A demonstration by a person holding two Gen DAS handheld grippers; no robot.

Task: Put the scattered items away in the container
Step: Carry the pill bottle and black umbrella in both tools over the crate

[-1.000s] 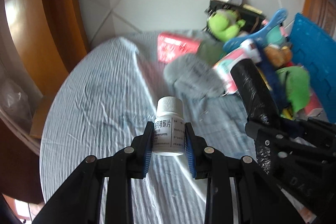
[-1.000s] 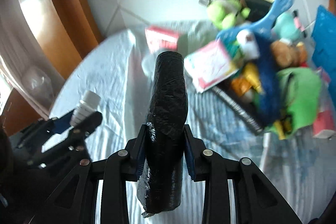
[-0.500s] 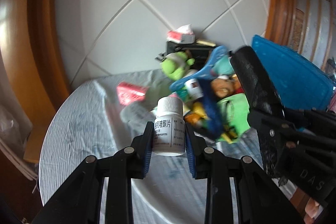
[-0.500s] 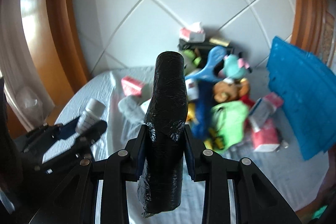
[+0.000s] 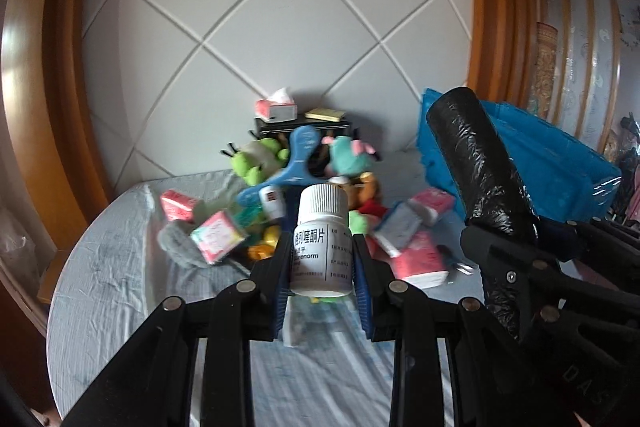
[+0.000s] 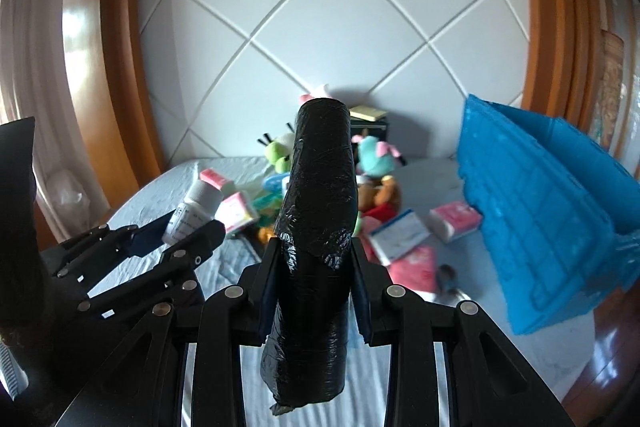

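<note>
Left tool [image 5: 322,267] tilts downward over the bed [image 5: 120,291], clamped on an upright white pill bottle [image 5: 322,247]. Right tool [image 6: 312,287], alongside, grips a black plastic roll [image 6: 316,227]. Only the right view shows the blue container [image 6: 540,219] fully, at the bed's right edge. Scattered items [image 5: 288,203] lie ahead, toward the headboard.

On the white pill bottle [image 5: 322,239] we read a label with large Chinese characters, "列喹酮片", and beneath them the Latin letters "renorm"; its smaller print is too fine for us. On the black body of the right gripper [image 5: 532,255] we make out the raised letters "DAS".
</note>
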